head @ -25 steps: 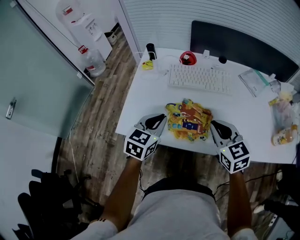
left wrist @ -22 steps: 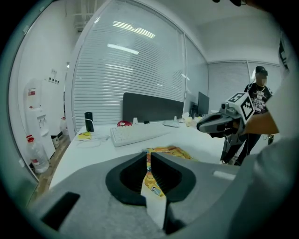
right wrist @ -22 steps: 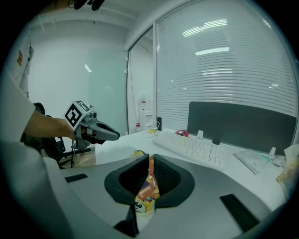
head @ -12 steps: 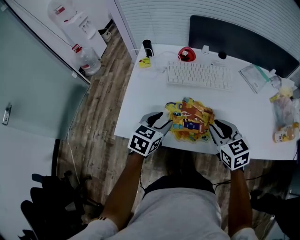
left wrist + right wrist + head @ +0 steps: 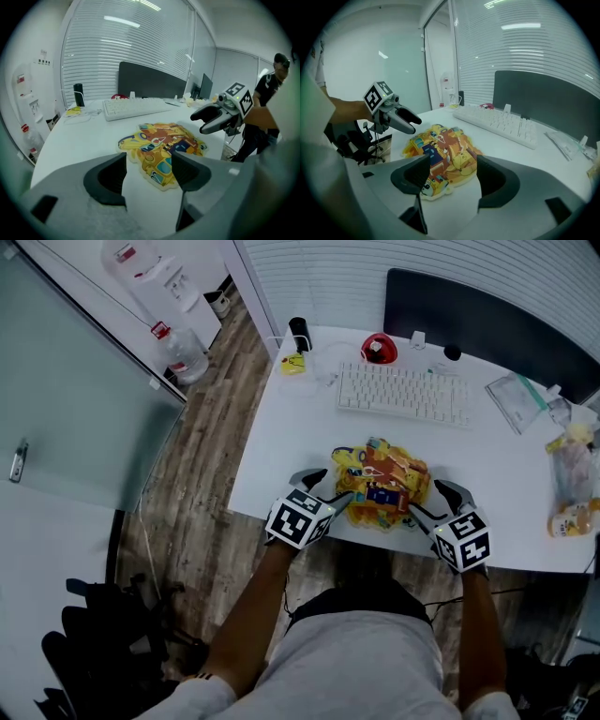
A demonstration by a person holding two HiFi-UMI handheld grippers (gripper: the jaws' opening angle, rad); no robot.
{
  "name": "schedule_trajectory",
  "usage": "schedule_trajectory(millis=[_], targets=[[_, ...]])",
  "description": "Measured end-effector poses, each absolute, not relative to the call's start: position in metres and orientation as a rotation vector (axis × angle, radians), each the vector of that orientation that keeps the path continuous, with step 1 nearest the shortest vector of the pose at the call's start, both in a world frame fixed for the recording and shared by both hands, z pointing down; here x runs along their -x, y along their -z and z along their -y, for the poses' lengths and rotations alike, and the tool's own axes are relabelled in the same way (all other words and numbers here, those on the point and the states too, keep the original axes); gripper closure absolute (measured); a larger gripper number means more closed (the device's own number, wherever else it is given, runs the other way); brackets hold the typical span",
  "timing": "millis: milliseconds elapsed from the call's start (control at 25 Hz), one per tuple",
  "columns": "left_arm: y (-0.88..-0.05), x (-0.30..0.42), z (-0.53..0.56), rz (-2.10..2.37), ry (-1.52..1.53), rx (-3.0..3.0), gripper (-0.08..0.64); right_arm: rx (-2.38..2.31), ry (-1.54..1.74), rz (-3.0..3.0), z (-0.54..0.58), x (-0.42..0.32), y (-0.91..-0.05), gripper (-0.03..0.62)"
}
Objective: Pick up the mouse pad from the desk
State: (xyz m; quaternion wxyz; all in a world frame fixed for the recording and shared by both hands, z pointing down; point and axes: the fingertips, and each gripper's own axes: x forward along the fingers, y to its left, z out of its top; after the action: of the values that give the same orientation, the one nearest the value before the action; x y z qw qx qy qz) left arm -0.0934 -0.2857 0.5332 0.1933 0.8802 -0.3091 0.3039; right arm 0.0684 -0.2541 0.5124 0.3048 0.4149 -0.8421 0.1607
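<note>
Both grippers have sunk toward the mouse pad [image 5: 382,482], jaws just swung wide.
Left gripper [image 5: 328,486] and right gripper [image 5: 433,501], both empty, flank it at lower centre on the desk [image 5: 300,427], likely to pinch opposite edges.

The mouse pad [image 5: 380,486] was a thin, irregularly shaped cut-out with a pale border, printed with crowded cartoon figures in yellow, orange and blue. It lay flat and face up on the white desk [image 5: 291,442], near the front edge and well apart from the keyboard [image 5: 403,395].
</note>
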Motion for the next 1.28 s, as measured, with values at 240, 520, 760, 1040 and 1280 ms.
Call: schedule_trajectory(millis=[240, 520, 760, 1040, 1280], targets=[[-0.546, 0.09, 0.291, 0.907, -0.923, -2.391, 0.252, -1.086, -0.451, 2.177, 0.268, -0.081, -0.529, 0.316], [-0.561, 0.086, 0.284, 0.917, -0.956, -2.329, 0.245, -1.082, -0.475, 2.134, 0.282, -0.082, -0.542, 0.304], [-0.564, 0.085, 0.288, 0.965, -0.956, -2.309, 0.245, -1.079, -0.523, 2.094, 0.287, -0.084, -0.556, 0.302], [-0.561, 0.076, 0.285, 0.975, -0.928, -2.316, 0.245, -1.099, -0.584, 2.136, 0.288, -0.08, -0.554, 0.302], [-0.562, 0.072, 0.285, 0.984, -0.91, -2.307, 0.245, -1.106, -0.598, 2.153, 0.288, -0.078, -0.554, 0.302]])
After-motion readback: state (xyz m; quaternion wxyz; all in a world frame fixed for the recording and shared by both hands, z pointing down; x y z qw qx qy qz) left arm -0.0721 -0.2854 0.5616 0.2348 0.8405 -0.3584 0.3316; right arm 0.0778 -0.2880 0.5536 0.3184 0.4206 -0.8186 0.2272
